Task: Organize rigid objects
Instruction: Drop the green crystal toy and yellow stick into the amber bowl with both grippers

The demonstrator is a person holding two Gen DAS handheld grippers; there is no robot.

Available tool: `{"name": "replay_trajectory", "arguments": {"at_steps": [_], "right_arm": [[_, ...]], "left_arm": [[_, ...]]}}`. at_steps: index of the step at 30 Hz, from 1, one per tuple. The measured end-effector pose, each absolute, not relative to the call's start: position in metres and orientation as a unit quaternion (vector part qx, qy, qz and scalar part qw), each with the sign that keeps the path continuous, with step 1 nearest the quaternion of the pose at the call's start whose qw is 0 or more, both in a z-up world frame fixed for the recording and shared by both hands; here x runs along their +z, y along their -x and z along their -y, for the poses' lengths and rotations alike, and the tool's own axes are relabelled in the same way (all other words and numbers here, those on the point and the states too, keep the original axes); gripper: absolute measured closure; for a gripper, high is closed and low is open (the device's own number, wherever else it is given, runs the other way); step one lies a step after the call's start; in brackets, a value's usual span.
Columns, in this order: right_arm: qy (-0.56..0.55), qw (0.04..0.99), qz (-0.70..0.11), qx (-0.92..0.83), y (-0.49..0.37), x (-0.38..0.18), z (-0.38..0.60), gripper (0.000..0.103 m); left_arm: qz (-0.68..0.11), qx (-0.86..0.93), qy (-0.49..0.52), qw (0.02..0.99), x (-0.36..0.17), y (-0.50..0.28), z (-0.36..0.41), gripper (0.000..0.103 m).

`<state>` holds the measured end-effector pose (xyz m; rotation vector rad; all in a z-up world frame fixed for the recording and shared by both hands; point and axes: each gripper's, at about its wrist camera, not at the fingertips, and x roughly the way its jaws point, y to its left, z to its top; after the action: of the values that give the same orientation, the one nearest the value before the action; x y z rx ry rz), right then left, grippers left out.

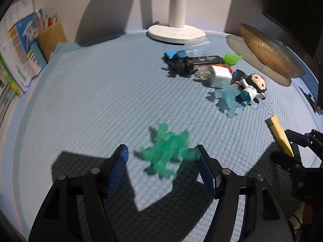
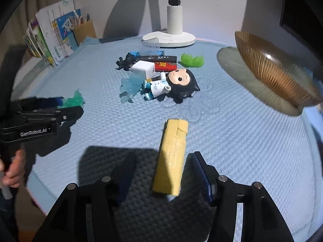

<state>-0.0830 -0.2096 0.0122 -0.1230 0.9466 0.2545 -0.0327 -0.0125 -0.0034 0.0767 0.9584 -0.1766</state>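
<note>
Between the wide-open left gripper (image 1: 161,161) sits a light, spiky green toy (image 1: 167,157), best pinched at its middle, while the right gripper (image 2: 161,173), open too, frames a hard yellow block (image 2: 171,157).

The blue mat (image 1: 84,92) is being viewed closely from both wrists, facing the white lamp base (image 1: 175,33); the toy pile before it is being shared.

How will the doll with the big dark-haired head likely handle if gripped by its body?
The doll looks like hard moulded plastic, so probably stiff. Its head dwarfs the body, so a body grip would likely swing head-down. Lying flat now, it seems unlikely to roll.
</note>
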Motion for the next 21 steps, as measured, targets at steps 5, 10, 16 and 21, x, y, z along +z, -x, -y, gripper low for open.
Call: {"name": "replay_trajectory", "arguments": {"at_steps": [5,10,16,21], "right_arm": [[0.079,0.885,-0.439,0.132,0.086,0.016,0.196,0.08],[0.019,0.886,-0.432,0.166,0.088,0.033,0.214,0.08],[-0.062,0.921,-0.37,0.109,0.084,0.094,0.297,0.08],[-0.072,0.938,-0.336,-0.039,0.063,0.141,0.371,0.08]], "left_arm": [[-0.44,-0.093,-0.06,0.891,0.001,0.039,0.026,0.056],[-0.413,-0.11,-0.038,0.903,0.025,0.043,0.028,0.056],[-0.36,-0.153,-0.047,0.919,0.087,0.024,0.062,0.056],[-0.322,-0.211,-0.051,0.921,0.141,-0.015,0.125,0.056]]}}
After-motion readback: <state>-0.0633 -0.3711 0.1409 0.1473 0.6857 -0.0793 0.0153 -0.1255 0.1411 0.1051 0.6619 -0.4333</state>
